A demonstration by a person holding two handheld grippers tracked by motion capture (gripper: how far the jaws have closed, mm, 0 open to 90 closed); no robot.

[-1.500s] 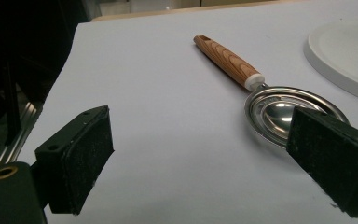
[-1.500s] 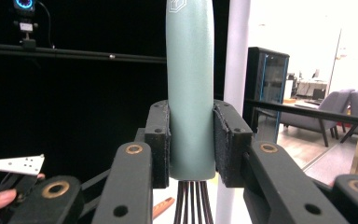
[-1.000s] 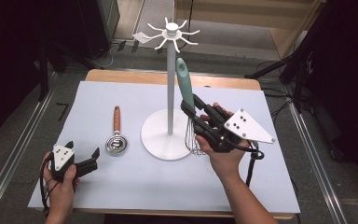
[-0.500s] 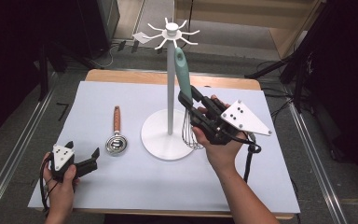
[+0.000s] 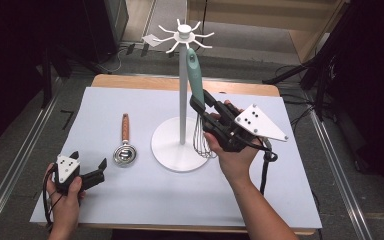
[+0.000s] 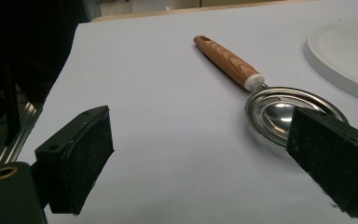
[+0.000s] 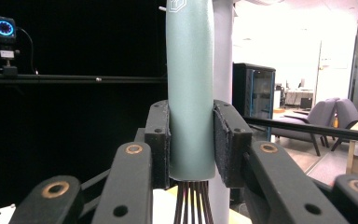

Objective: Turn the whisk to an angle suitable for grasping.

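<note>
A pale blue mat is covering the table at frame centre; bare mat is lying lower right. The right gripper is clamping the whisk; the left gripper is gaping, holding nothing.

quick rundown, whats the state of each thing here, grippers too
whisk: upright beside the stand's pole, teal handle clamped, wires down near the base
right gripper: shut on the whisk handle
left gripper: open, nothing between its jaws, low over the table
strainer spoon: lying flat on the table, untouched
hook stand: upright, hooks bare
</note>
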